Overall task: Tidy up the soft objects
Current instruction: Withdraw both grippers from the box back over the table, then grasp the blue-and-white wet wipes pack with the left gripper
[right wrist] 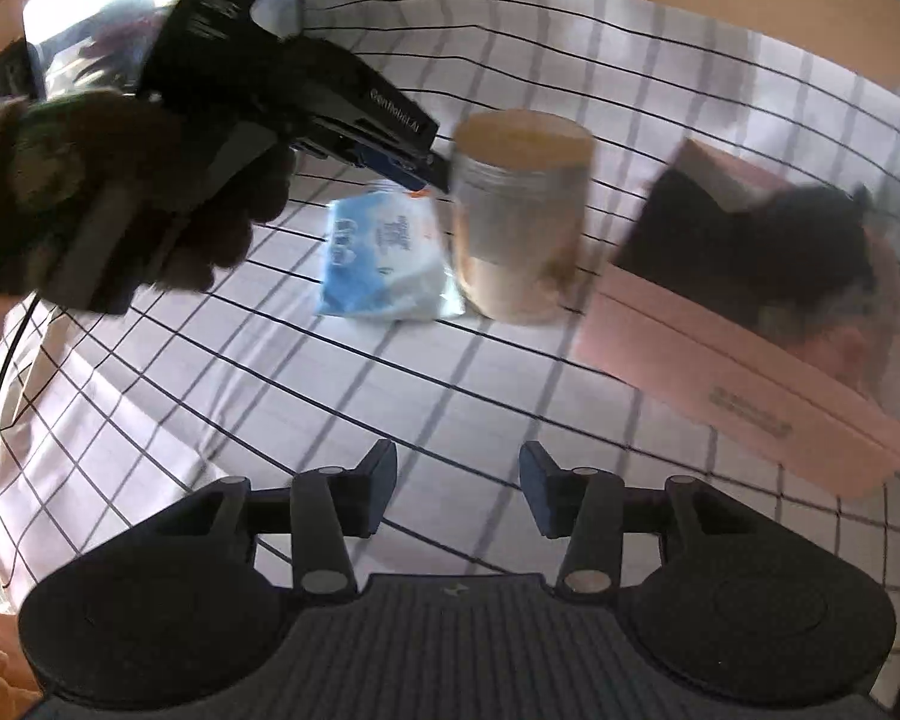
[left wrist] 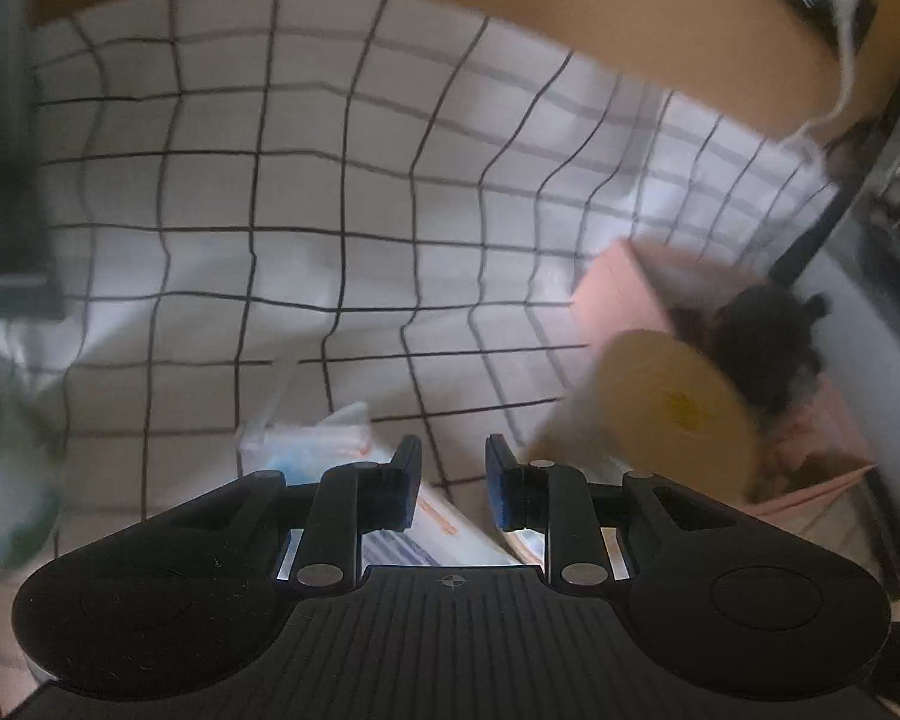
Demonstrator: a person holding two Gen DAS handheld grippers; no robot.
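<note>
A blue-and-white soft tissue pack [right wrist: 384, 258] lies on the checked cloth, left of a clear jar [right wrist: 519, 216] with a tan lid. A pink box [right wrist: 738, 396] at the right holds a dark fuzzy soft thing [right wrist: 810, 240]. My left gripper [right wrist: 429, 174], held by a gloved hand [right wrist: 120, 192], hovers over the pack's far end, close to the jar. In the left wrist view, my left gripper [left wrist: 453, 480] stands open with a narrow gap and nothing in it; the pack [left wrist: 324, 444] lies just below its left finger. My right gripper [right wrist: 459, 474] is open and empty, nearer than the pack.
The white cloth with a black grid [left wrist: 330, 180] covers the surface. Right of my left gripper are the jar [left wrist: 672, 408] and the pink box [left wrist: 618, 294]. A green-and-white object [left wrist: 0, 468] sits at the left edge, a dark block [left wrist: 0, 180] above it.
</note>
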